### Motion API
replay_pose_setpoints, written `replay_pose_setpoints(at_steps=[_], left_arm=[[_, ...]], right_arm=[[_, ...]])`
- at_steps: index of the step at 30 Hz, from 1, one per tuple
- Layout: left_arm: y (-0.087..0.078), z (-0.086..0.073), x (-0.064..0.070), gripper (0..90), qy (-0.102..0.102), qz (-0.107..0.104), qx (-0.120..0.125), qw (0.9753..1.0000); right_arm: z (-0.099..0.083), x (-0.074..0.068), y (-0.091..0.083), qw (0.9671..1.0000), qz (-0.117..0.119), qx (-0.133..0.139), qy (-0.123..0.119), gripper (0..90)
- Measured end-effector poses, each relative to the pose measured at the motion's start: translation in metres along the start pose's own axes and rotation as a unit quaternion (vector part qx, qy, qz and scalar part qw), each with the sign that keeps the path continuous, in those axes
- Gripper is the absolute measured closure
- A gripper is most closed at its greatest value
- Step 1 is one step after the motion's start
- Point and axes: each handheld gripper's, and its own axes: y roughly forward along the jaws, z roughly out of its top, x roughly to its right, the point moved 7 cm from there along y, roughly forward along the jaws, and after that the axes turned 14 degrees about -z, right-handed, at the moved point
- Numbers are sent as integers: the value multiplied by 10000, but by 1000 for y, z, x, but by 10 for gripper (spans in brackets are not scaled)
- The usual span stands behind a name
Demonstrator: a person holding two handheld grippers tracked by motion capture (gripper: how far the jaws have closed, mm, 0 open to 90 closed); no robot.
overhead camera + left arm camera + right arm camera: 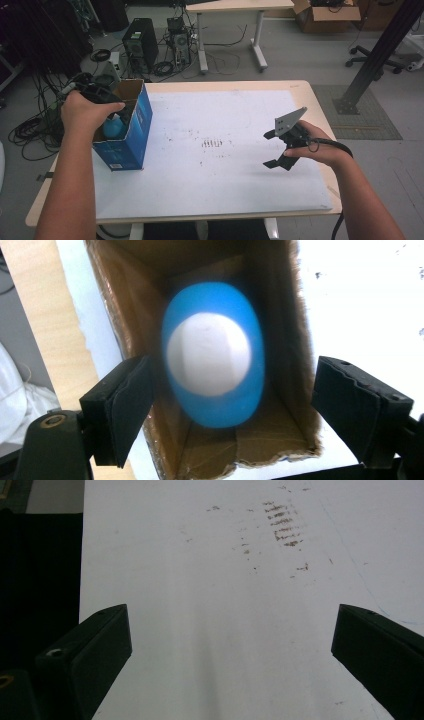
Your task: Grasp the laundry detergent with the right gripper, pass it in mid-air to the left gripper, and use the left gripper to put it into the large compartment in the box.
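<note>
Above box [131,131], left hand-held gripper [232,405] agape.

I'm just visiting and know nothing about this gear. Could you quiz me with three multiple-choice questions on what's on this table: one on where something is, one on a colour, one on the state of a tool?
1. Where is the blue and white object?
A. On the white sheet at the table's middle
B. Inside the open cardboard box
C. Between the right gripper's jaws

2. What colour is the outside of the box?
A. Blue
B. Red
C. Green

3. How do the jaws of the right gripper stand?
A. Shut on a pen
B. Shut on nothing
C. Open, with nothing between them

Answers:
1. B, since the left gripper view looks down into the box and shows the object between its brown walls.
2. A, since the high view shows its blue side panels.
3. C, since the right gripper view shows the jaws wide apart over the bare white sheet.
</note>
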Motion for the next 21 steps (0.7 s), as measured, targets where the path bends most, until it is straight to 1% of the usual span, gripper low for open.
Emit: replay_pose_setpoints(at_steps=[1, 6, 8, 12, 16, 19, 21], left_arm=[[-1, 1, 3, 175, 7, 13, 25, 10000], [-6, 3, 11, 176, 179, 45, -35, 9998], [-8, 4, 15, 170, 218, 36, -9, 9998], [-12, 5, 24, 136, 333, -37, 7, 9994], [-16, 8, 33, 122, 452, -56, 29, 9990], [-17, 9, 38, 121, 526, -67, 7, 9986], [-17, 9, 42, 120, 568, -91, -58, 9983]], right_arm=[[0, 0, 0, 10000, -2, 2, 2, 27], [0, -1, -3, 10000, -26, 23, 4, 26], [0, -1, -5, 10000, -35, 44, -10, 27], [0, -2, -9, 10000, -56, 64, -19, 27], [-1, -2, -13, 9999, -85, 85, -27, 26], [-2, -2, -15, 9999, -93, 99, -8, 26], [-3, -3, -16, 9999, -102, 101, -28, 27]])
